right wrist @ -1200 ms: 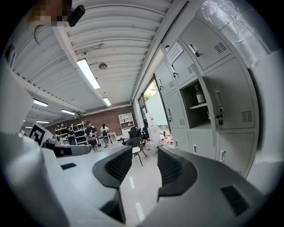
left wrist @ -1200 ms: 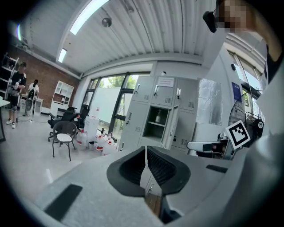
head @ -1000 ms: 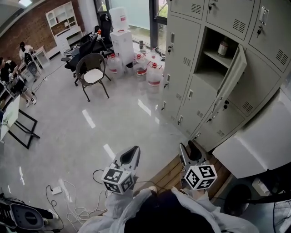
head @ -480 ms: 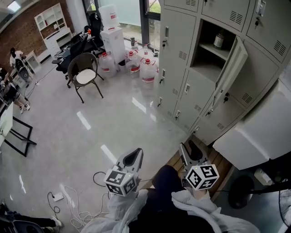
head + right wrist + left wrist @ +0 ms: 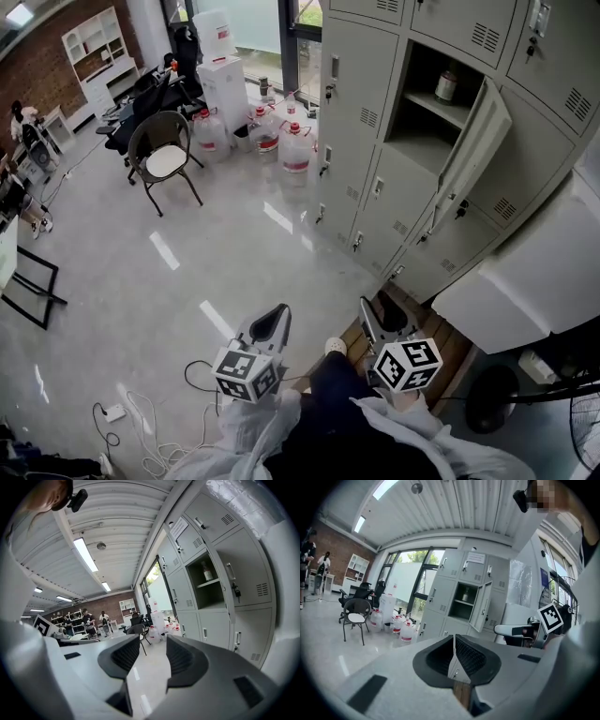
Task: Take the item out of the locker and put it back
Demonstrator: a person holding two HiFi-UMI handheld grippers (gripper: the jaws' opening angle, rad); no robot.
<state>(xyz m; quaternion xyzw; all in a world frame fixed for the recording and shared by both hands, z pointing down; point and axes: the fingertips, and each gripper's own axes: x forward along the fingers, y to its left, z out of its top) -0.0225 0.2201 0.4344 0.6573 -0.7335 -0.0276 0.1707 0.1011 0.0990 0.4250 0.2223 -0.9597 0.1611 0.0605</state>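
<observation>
The grey locker bank [image 5: 394,178] fills the upper right of the head view. One compartment stands open, its door [image 5: 473,150] swung out to the right. On its shelf sits a small jar-like item [image 5: 446,86], also seen as the item [image 5: 207,572] and, tiny, the item [image 5: 465,594]. Both grippers are low in front of me, well short of the lockers. My left gripper [image 5: 272,322] is shut, its pads meeting at the tip of the left gripper [image 5: 453,654], with nothing held. My right gripper [image 5: 382,314] is open, the right gripper [image 5: 152,656] showing an empty gap.
Water jugs [image 5: 293,145] and a dispenser [image 5: 220,75] stand left of the lockers, a chair [image 5: 164,155] further left. Cables [image 5: 141,412] lie on the floor by my left side. A wooden board [image 5: 352,342] lies underfoot. A white covered block [image 5: 525,281] stands at the right.
Both grippers have sunk a little. The view has shifted so the lockers sit slightly closer, and a shoe now shows between the grippers. Jaw states look unchanged.
</observation>
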